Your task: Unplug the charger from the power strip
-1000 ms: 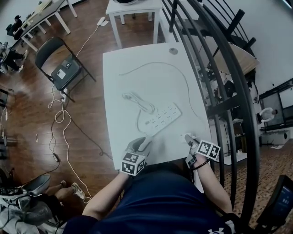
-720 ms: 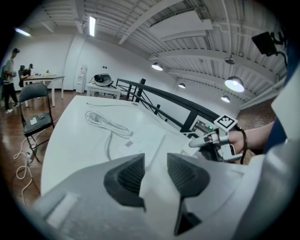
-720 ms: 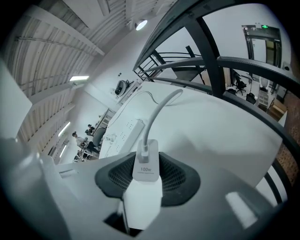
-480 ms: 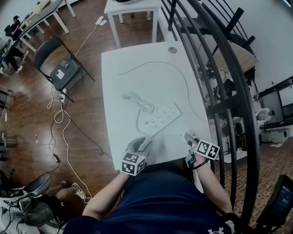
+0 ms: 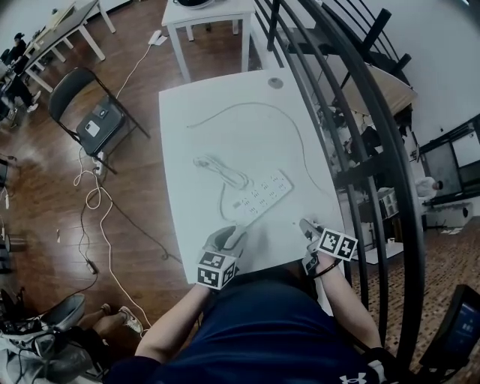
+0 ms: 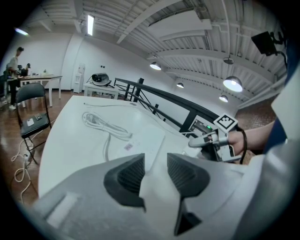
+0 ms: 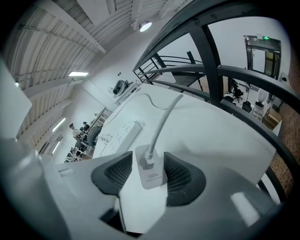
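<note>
The white power strip (image 5: 262, 193) lies in the middle of the white table (image 5: 195, 127), with its coiled cord (image 5: 217, 166) beside it. The white charger (image 7: 152, 178) lies flat on the table at the front right, away from the strip. Its cable (image 7: 164, 117) runs off across the table. My right gripper (image 7: 147, 158) straddles the charger; its jaws have just been opening, and the pads stand just off its sides. My left gripper (image 6: 154, 171) is open and empty near the front left edge, and it points at the strip (image 6: 145, 146).
A black stair railing (image 5: 352, 112) runs close along the table's right side. A folding chair (image 5: 94, 120) and loose cords (image 5: 94, 199) are on the wooden floor to the left. Another white table (image 5: 210, 15) stands behind.
The right gripper's jaws have spread a little around the charger. Both hands stay where they were, and the head view has shifted slightly.
</note>
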